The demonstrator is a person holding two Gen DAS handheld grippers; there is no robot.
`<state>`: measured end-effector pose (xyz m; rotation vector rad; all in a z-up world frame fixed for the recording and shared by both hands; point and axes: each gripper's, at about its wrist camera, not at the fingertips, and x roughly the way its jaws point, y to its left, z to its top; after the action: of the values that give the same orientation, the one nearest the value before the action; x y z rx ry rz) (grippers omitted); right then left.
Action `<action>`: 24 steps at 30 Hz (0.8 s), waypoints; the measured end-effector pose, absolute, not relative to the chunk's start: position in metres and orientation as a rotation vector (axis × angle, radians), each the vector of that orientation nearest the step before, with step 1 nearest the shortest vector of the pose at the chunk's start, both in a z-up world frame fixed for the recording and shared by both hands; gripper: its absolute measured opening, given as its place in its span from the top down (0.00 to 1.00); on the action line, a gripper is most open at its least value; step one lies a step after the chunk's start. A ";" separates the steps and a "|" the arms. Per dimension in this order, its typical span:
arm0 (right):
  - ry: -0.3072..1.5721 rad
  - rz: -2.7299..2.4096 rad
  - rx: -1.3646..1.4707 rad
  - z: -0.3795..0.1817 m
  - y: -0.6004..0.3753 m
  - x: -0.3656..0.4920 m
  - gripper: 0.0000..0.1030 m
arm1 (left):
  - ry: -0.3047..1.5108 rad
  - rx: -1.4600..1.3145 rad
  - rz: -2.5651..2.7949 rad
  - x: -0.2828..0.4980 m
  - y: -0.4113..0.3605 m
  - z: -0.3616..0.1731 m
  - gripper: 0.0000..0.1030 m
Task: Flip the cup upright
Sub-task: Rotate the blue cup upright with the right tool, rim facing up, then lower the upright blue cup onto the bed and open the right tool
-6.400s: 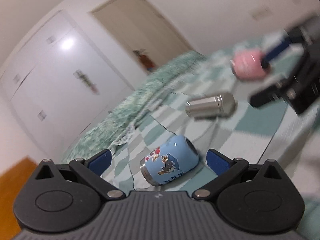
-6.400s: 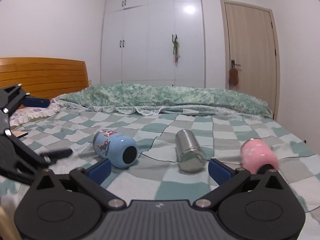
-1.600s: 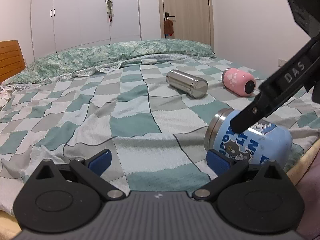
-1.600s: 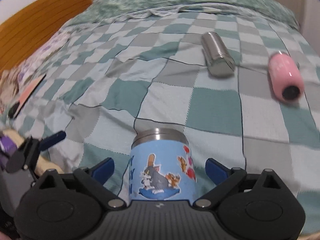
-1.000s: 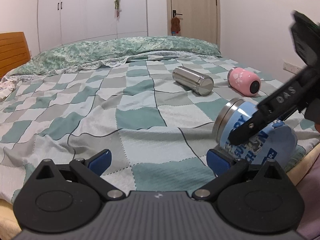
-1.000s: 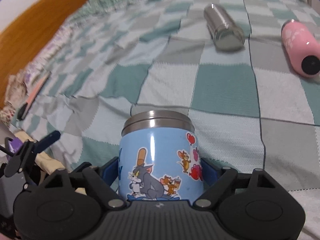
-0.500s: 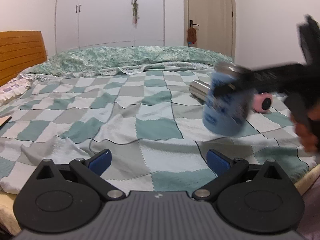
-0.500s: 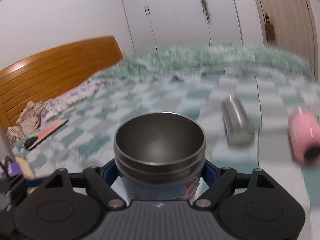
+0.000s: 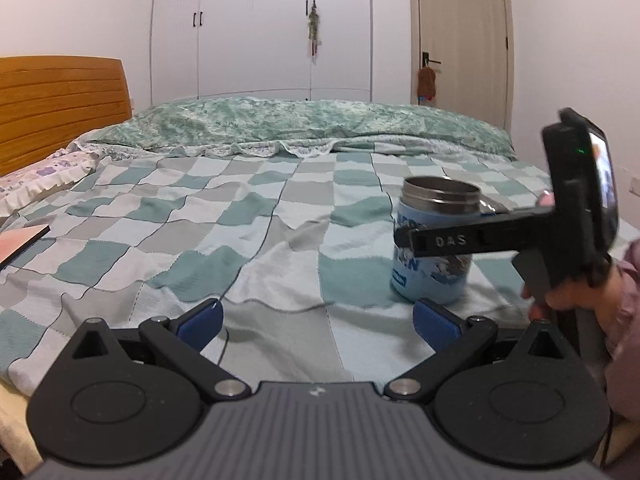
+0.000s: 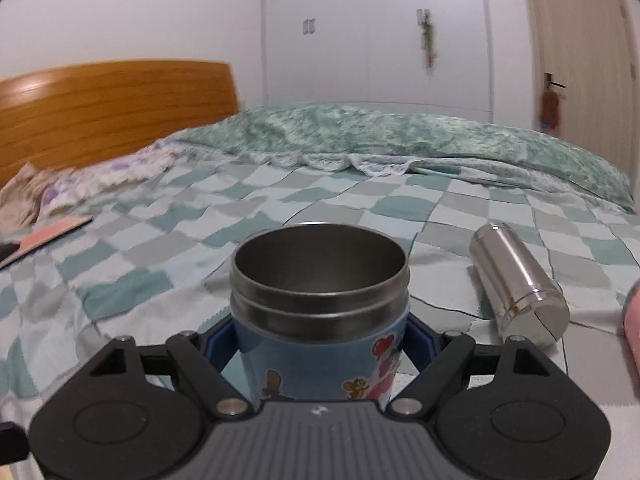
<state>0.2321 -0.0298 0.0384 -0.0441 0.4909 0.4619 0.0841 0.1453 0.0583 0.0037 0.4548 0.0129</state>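
the right gripper (image 10: 320,344) is clenching the blue cup (image 10: 320,320) at lower centre, long axis standing vertical, steel mouth facing up, base sitting on the checked bedspread (image 9: 280,240). the left gripper (image 9: 316,320) is gaping empty, the cup lying toward its right.

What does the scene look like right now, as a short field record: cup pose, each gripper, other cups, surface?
cup: blue cartoon-printed steel cup, upright, mouth up, base on the checkered bedspread
right gripper: right gripper shut on the cup's body below its steel rim
left gripper: left gripper open, holding nothing, apart from the cup
other cups: plain silver steel cup lying on its side; pink cup at frame edge, pose unclear
task state: cup stands upright, not yet released
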 end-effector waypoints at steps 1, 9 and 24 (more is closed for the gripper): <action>0.491 0.466 -0.046 0.038 -0.030 0.233 0.19 | 0.446 0.003 0.010 0.088 0.146 0.059 0.00; 0.479 0.501 -0.020 0.044 -0.040 0.223 0.16 | 0.422 0.038 -0.004 0.097 0.137 0.059 0.00; 0.191 0.450 0.019 0.100 -0.167 0.088 0.00 | 0.298 0.010 -0.073 0.034 0.089 0.089 0.00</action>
<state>0.0875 -0.1669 0.1004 0.0194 0.1906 0.4503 0.0342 0.0887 0.0891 0.0100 0.2980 -0.0734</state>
